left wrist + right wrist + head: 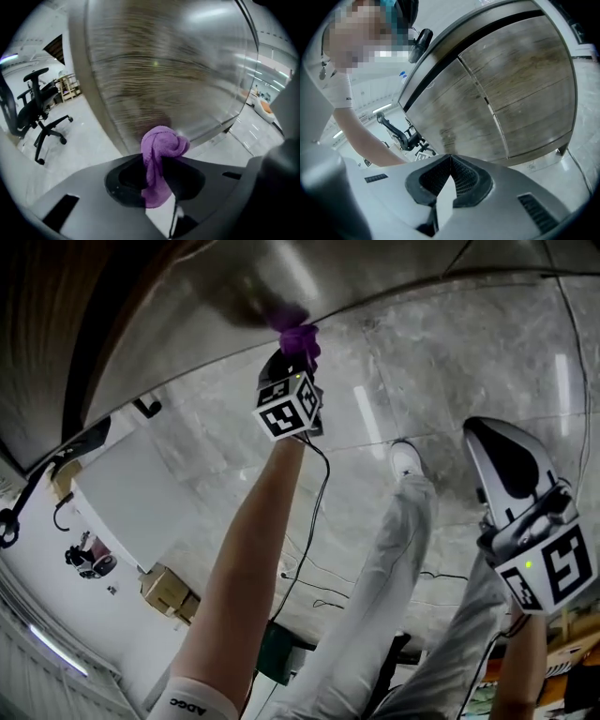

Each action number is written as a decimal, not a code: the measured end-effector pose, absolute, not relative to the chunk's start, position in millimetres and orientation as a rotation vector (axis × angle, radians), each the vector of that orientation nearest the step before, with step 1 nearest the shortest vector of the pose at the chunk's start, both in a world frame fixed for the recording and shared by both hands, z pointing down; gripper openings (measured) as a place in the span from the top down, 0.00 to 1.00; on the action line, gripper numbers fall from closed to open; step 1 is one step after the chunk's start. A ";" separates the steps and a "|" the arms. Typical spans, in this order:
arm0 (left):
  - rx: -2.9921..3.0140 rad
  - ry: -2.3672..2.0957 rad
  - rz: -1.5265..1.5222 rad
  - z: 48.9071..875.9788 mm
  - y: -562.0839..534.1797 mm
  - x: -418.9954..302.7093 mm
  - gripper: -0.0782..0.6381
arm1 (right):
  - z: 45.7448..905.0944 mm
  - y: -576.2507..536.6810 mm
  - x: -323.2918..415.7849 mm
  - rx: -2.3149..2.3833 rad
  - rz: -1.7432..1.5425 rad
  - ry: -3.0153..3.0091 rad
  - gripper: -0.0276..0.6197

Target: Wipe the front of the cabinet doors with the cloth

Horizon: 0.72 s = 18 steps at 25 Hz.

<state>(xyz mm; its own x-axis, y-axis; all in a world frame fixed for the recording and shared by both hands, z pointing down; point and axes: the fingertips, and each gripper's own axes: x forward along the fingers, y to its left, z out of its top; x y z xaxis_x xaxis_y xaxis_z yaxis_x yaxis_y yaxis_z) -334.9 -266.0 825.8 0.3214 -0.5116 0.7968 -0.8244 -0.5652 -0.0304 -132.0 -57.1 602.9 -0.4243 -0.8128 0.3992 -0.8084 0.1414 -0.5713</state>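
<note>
the left gripper pinches the cloth against the cabinet; the right gripper, jaws pressed together, hangs apart from the cabinet

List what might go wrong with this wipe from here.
1. The cloth is a small bunched wad in the left tool; the tool's hard tips might scrape the cabinet door.
2. The cable hanging from that tool runs beside the person's legs and could snag.
</note>
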 end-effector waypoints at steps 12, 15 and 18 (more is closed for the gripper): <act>2.141 -1.407 0.872 721.5 -239.2 -344.0 0.75 | 547.5 -28.9 -107.6 -1.636 -1.144 2.449 0.91; 2.297 -1.330 0.856 674.8 -207.6 -280.9 0.75 | 524.6 -17.4 -75.7 -1.633 -1.112 2.447 0.91; 2.383 -1.262 0.801 635.0 -168.8 -206.4 0.75 | 502.6 -2.1 -32.2 -1.640 -1.083 2.448 0.91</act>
<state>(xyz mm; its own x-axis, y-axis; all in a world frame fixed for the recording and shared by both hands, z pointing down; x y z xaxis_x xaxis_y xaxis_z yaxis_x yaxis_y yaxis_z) -206.4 -168.8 635.0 0.4505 -0.6480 0.6142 -0.8316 -0.5549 0.0245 -32.2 -2.1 502.6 -0.4543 -0.8154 0.3588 -0.8139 0.2162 -0.5392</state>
